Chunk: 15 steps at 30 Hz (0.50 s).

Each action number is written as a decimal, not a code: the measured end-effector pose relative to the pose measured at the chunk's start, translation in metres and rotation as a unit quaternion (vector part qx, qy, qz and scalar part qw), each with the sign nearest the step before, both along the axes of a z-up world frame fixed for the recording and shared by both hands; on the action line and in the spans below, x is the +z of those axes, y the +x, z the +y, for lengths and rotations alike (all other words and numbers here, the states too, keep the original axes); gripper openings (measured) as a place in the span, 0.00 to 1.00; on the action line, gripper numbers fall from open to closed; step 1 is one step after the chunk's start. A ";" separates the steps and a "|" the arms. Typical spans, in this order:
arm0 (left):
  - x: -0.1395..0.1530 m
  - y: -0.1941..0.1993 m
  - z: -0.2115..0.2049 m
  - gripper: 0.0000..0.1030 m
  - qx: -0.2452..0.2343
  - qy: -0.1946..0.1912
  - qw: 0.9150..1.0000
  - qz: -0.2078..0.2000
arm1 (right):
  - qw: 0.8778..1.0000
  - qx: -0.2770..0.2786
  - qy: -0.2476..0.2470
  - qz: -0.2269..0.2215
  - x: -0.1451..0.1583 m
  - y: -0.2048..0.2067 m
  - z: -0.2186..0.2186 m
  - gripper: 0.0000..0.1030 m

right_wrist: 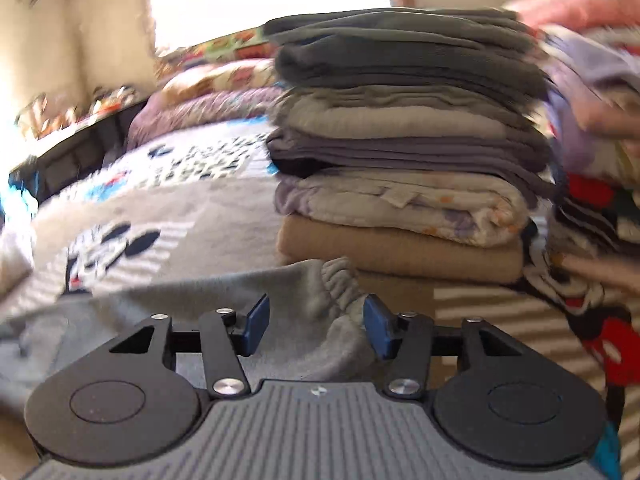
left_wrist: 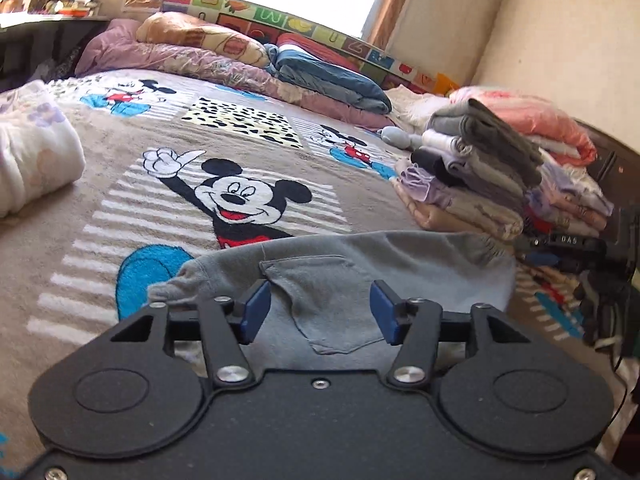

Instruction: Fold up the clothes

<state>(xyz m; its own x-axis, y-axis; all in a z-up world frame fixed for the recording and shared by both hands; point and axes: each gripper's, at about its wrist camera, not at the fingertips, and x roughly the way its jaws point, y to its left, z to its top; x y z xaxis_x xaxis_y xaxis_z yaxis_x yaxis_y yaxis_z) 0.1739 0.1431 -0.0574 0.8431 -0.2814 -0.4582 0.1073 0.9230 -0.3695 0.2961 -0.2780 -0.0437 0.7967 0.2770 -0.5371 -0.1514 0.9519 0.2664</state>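
Note:
A grey pair of sweatpants (left_wrist: 344,272) lies flat on the Mickey Mouse bedspread (left_wrist: 168,200), its patch pocket (left_wrist: 320,300) facing up. My left gripper (left_wrist: 320,312) is open, its blue pads (left_wrist: 256,310) either side of the pocket, just above the cloth. In the right wrist view the same grey garment (right_wrist: 224,292) shows its gathered elastic waistband (right_wrist: 340,284). My right gripper (right_wrist: 316,324) is open with the waistband end between its pads, not clamped. The right gripper's body shows at the right edge of the left wrist view (left_wrist: 592,248).
A tall stack of folded clothes (right_wrist: 400,140) stands just beyond the waistband; it also shows in the left wrist view (left_wrist: 472,168). More folded piles (right_wrist: 600,120) lie to its right. Quilts and pillows (left_wrist: 224,56) line the far side. A white folded blanket (left_wrist: 32,152) lies left.

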 end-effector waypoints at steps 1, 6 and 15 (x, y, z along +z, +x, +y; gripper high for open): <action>0.003 -0.005 0.000 0.56 0.016 -0.024 1.000 0.006 | 0.999 -0.027 0.045 0.013 -0.004 -0.001 -0.014 0.62; -0.008 -0.038 0.002 0.58 0.049 -0.131 0.989 0.046 | 0.969 -0.104 0.210 0.077 -0.036 -0.007 -0.055 0.69; -0.046 -0.047 0.026 0.59 0.116 -0.235 0.960 0.095 | 0.958 -0.074 0.250 0.121 -0.074 0.002 -0.044 0.71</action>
